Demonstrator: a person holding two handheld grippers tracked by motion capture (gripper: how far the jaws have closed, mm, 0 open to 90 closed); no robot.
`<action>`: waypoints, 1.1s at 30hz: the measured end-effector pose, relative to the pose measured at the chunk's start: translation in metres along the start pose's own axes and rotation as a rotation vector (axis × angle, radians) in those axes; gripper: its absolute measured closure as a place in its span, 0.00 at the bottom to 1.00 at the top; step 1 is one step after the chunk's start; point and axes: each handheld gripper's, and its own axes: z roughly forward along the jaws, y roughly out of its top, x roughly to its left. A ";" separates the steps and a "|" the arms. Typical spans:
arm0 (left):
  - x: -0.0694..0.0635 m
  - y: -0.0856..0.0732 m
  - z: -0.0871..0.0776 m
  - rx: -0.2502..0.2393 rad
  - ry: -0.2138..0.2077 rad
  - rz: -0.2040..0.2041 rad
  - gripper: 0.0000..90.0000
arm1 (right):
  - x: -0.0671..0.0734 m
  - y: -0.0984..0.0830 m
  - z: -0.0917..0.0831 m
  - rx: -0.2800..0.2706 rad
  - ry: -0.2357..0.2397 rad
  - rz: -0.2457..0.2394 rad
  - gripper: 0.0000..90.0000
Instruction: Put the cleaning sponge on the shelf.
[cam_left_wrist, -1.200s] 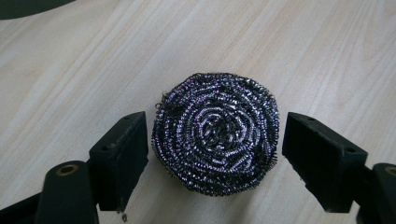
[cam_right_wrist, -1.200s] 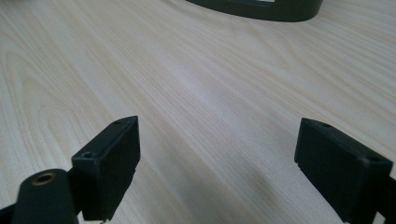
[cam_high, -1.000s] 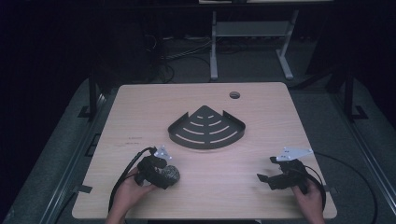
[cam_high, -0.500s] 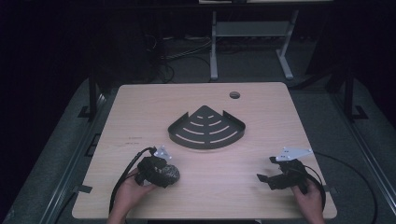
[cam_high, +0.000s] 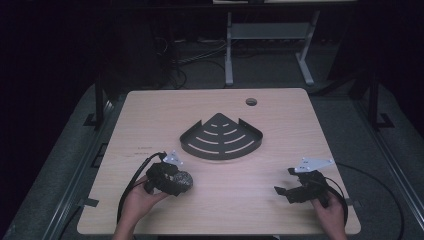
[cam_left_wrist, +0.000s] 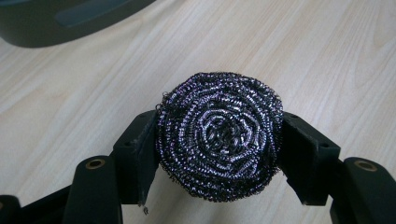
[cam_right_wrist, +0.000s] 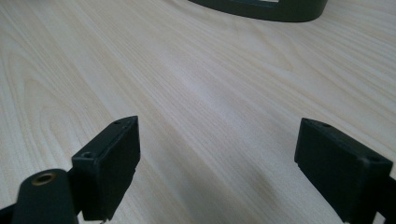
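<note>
Left gripper (cam_left_wrist: 219, 154) has just closed on a round steel-wire scouring pad (cam_left_wrist: 219, 142) on the pale wooden surface (cam_high: 260, 190); right gripper (cam_right_wrist: 217, 168) gapes wide, holding nothing.

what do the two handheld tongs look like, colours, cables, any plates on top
Both the left tongs and right tongs are black with blocky rectangular jaws, brass-coloured pivot rivets, a grey three-cornered plate on top, and a black cable looping back toward the person.

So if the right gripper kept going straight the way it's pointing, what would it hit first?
Bare wooden table lies ahead of the right gripper; the first thing in line looks like the black fan-shaped slotted metal tray, though depth is hard to judge.
</note>
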 end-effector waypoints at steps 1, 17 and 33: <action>0.000 0.001 0.000 -0.001 0.000 0.001 0.38 | 0.000 0.000 0.000 0.002 0.000 0.003 0.15; 0.003 0.020 -0.002 -0.008 -0.007 0.000 0.38 | -0.001 0.000 -0.001 0.005 0.003 0.000 0.15; 0.012 0.039 -0.004 -0.008 -0.019 0.005 0.38 | -0.001 -0.001 0.001 0.004 0.005 0.002 0.15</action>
